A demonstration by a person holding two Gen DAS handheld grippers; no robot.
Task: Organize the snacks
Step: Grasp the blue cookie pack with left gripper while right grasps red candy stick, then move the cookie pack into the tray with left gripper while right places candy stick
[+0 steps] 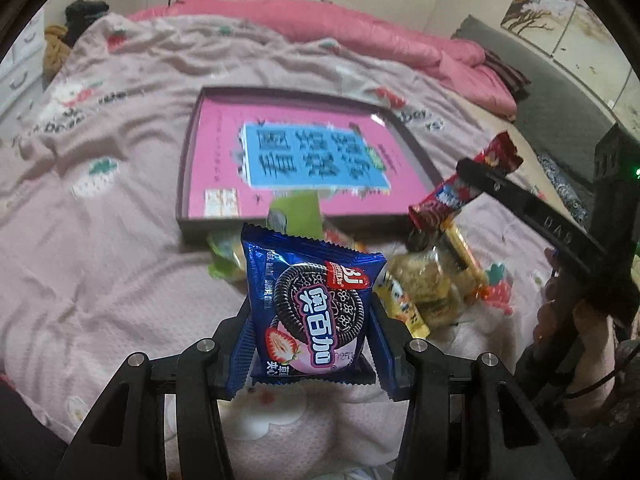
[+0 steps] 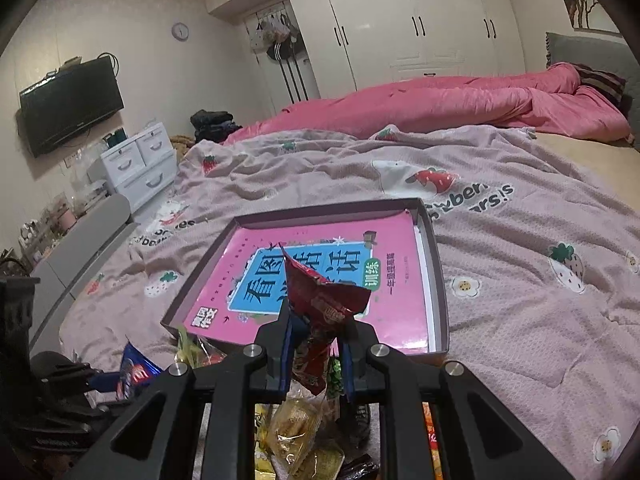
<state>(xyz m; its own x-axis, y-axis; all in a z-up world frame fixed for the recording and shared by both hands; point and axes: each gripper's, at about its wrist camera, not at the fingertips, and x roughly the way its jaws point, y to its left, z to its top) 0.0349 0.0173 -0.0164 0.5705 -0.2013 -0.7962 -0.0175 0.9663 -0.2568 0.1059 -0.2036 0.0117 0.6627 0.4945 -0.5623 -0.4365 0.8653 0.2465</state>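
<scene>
blue cookie packets (image 1: 312, 308): 1 | red wrapped bars (image 1: 460, 190): 1 | shallow boxes (image 1: 182, 184): 1 | pink books (image 1: 216, 152): 1

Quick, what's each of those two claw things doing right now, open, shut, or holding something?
Left gripper: closed on the blue cookie packet.
Right gripper: closed on the red snack wrapper.

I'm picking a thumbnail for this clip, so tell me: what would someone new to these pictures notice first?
First, the blue cookie packet held upright between the left gripper fingers, filling the left wrist view. Next, the red snack wrapper pinched in the right gripper, in front of the shallow tray with its bright pink book on the strawberry-print bedspread.
</scene>
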